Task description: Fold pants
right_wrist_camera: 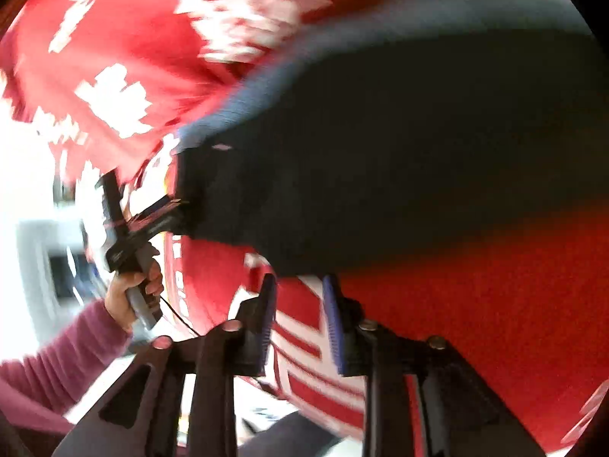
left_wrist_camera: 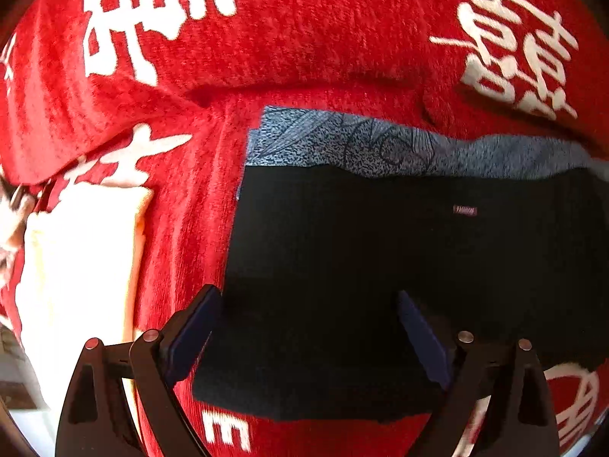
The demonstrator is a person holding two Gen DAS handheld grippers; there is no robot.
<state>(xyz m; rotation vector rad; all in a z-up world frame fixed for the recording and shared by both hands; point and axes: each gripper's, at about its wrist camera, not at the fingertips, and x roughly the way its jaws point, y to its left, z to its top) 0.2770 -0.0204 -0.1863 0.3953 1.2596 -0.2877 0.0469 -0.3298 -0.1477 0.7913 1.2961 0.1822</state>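
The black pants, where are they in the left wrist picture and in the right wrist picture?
Left wrist view: the black pants fill the centre and right, lying flat on the red blanket.
Right wrist view: the pants spread across the middle and right, blurred.
Shared landmark: the blue-grey patterned strip along the pants' far edge, seen in the right wrist view too.

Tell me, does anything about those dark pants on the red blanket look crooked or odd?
Slightly. The black pants lie folded on the red blanket, but a blue-grey patterned layer sticks out along the far edge, so the edges do not line up. The blanket is also rumpled beyond it.
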